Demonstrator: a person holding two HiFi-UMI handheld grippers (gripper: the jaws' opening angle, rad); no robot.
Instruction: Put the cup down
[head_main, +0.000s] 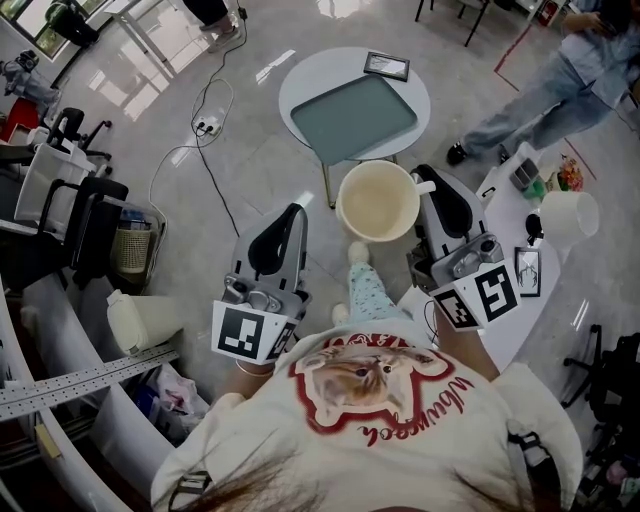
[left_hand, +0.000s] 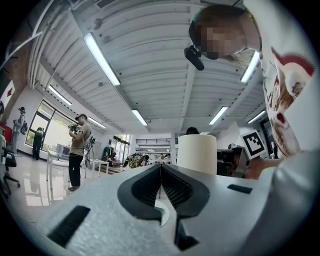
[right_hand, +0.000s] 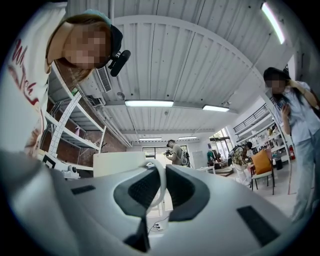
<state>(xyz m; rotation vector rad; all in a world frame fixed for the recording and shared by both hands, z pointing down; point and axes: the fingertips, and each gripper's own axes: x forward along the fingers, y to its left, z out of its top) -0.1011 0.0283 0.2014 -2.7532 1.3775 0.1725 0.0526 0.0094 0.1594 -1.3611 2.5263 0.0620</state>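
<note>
Your right gripper (head_main: 430, 186) clamps the cup (head_main: 378, 200) by its handle (right_hand: 159, 184), upright in the air and short of the round tabletop (head_main: 320, 68), which looks like the likely landing spot. Your left gripper (head_main: 293, 212) has its jaws together on nothing. Only the right gripper view shows the handle between the jaws, and only the head view shows the cup's empty inside.

The cup (head_main: 378, 200) is hanging between the left gripper (head_main: 296, 212) and the right gripper (head_main: 426, 182), its handle sitting between the right one's jaws. Beyond it a round table (head_main: 300, 80) is standing, bearing a tray (head_main: 353, 118) at its middle and what may be a frame (head_main: 386, 66) at its far edge. A second table (head_main: 503, 222) is lying to the right, a tub (head_main: 570, 214) resting on it. Chairs (head_main: 80, 215) are standing far left, a basket (head_main: 132, 250) beside them.
</note>
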